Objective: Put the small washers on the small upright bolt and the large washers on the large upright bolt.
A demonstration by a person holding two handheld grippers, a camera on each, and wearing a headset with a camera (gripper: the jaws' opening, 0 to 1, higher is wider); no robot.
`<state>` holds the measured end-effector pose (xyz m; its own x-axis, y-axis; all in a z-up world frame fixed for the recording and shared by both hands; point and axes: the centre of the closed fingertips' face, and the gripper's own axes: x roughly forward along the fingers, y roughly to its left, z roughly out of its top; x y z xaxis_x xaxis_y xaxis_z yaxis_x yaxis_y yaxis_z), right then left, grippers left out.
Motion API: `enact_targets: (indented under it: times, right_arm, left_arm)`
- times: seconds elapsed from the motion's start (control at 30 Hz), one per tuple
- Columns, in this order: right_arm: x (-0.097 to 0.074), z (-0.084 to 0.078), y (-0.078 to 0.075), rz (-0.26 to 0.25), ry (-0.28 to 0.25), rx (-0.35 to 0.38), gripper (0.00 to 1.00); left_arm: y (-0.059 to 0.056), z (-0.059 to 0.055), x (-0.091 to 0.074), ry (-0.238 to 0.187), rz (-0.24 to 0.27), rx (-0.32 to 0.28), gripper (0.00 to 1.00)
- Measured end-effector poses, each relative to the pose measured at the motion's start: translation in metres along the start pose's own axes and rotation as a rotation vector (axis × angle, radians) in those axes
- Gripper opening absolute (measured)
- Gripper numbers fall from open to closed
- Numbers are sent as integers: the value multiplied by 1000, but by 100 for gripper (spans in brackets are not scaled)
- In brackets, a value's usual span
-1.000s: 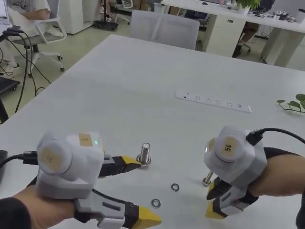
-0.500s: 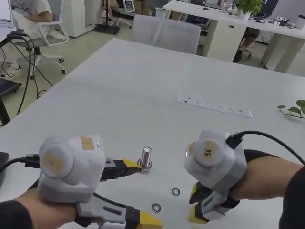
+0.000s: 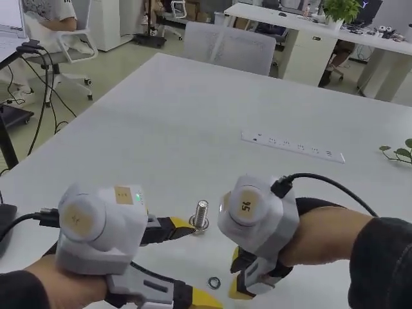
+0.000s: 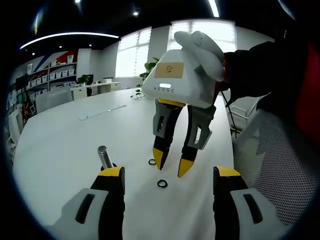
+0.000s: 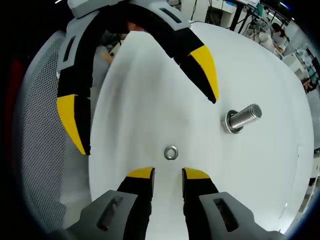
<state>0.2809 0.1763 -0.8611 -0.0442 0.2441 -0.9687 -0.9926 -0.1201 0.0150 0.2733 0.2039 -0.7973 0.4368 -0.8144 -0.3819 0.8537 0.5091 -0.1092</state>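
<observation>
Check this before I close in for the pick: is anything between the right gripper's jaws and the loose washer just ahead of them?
Nothing visible. Bare table lies between the right gripper and the washer. The left gripper, jaws open, sits beyond it, the bolt off to one side.

The large bolt (image 3: 201, 214) stands upright on the white counter (image 3: 193, 109). The left tongs (image 3: 198, 262) sit at the bolt's 7 o'clock, spread wide, with the upper yellow tip just beside the bolt at its 9 o'clock. One small washer (image 3: 214, 282) lies flat at the bolt's 5 o'clock. The right tongs (image 3: 237, 290) point down at the counter just beside that washer, at its 3 o'clock, largely hidden under their white housing. A power strip (image 3: 293, 147) lies well apart, at the bolt's 1 o'clock.
</observation>
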Motion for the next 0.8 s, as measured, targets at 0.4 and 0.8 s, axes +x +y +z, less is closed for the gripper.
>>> enact_targets:
  times: [0.4, 0.8]
  right_arm:
    - [13, 15, -1, 20, 16, -46, 24]
    - [18, 15, -3, 16, 30, -70, 23]
  left_arm:
    - [1, -1, -3, -1, 12, -3, 71]
    - [1, -2, -4, -3, 13, -9, 71]
